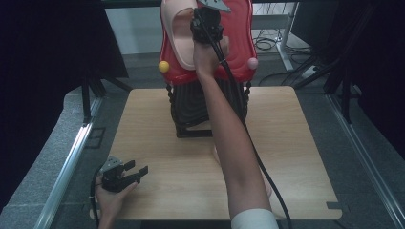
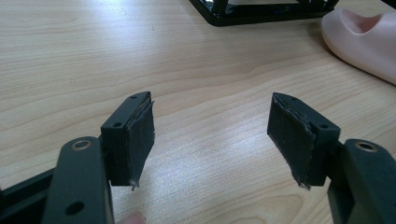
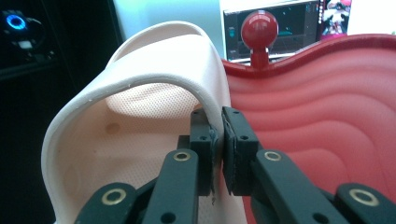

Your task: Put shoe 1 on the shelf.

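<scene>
Right gripper (image 3: 218, 140): jaws pinched the strap edge of the pink slipper (image 3: 140, 121), held over the red tray (image 1: 241, 47) on the black stand (image 1: 191, 112) | Left gripper (image 2: 212, 135): jaws spread, low over the table (image 1: 157, 143) | Second slipper (image 2: 364, 37): on the table.

- Two pale pink rubber slippers: one on the rack (image 1: 179, 33), one on the table (image 2: 362, 39).
- One red wavy plastic tray (image 1: 239, 43).
- Three round knobs, possibly more hidden: yellow (image 1: 164, 66), pink (image 1: 252, 63), red (image 3: 259, 29).

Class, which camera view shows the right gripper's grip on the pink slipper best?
The right gripper view: its jaws pinch the slipper's strap edge up close. The high view shows the right gripper partly covering the slipper; the left gripper view shows a second slipper.
</scene>
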The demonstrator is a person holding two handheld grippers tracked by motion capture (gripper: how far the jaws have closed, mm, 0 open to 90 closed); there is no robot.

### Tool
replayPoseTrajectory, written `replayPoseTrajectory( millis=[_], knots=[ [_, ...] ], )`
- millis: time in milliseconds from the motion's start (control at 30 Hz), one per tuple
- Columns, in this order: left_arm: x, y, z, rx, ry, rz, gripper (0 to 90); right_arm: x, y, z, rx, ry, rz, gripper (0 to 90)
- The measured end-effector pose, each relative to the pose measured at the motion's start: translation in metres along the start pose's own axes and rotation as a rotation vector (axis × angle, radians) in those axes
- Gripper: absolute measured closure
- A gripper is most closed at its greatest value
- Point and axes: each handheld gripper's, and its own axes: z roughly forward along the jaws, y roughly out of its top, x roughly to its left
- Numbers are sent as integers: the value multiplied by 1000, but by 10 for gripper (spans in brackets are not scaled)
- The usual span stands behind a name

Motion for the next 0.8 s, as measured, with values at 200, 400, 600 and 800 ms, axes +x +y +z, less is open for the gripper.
replayPoseTrajectory(
  millis=[200,400,600,800],
  knots=[
    [-1,0,1,-2,0,-3,318,0,-6,1,2,3,-16,781],
    [-2,0,2,2,-2,1,318,-2,-6,-7,-1,30,-23,660],
    [-3,0,2,2,-4,1,318,-6,-9,-21,26,95,-29,631],
    [-3,0,3,5,-2,0,319,-13,-14,-39,32,160,-36,631]
  ],
)
